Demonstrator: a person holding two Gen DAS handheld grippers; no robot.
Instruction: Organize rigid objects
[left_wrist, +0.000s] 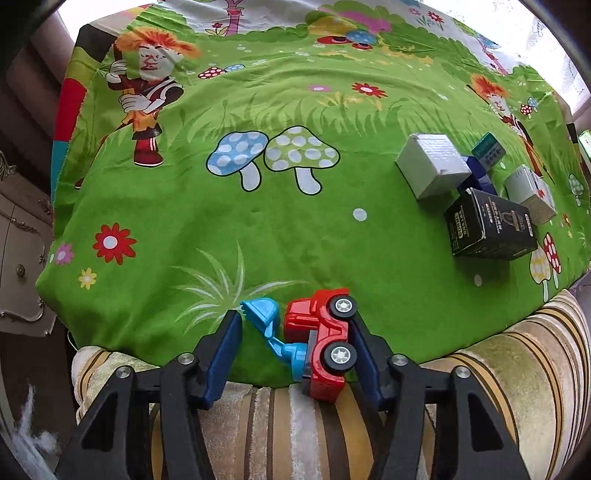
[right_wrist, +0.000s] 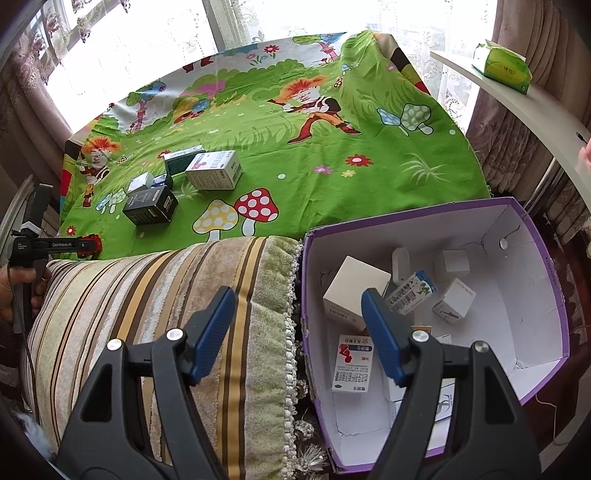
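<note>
A red toy truck (left_wrist: 325, 343) with a blue digger arm (left_wrist: 266, 317) lies on its side at the near edge of the green cartoon cloth (left_wrist: 258, 221). My left gripper (left_wrist: 295, 321) is open around it; the right finger touches its wheels, the left finger stands apart from the scoop. It also shows far left in the right wrist view (right_wrist: 90, 243). My right gripper (right_wrist: 299, 299) is open and empty, above the rim of a purple box (right_wrist: 554, 295) holding several small cartons. Several boxes, one black (left_wrist: 487, 229), one white (left_wrist: 432, 166), lie on the cloth.
A striped cushion (right_wrist: 166, 295) lies between the cloth and the purple box. A white shelf (right_wrist: 517, 107) with a green tissue pack (right_wrist: 502, 66) is at the right. A cabinet (left_wrist: 22, 240) stands left of the table. Curtains and windows are behind.
</note>
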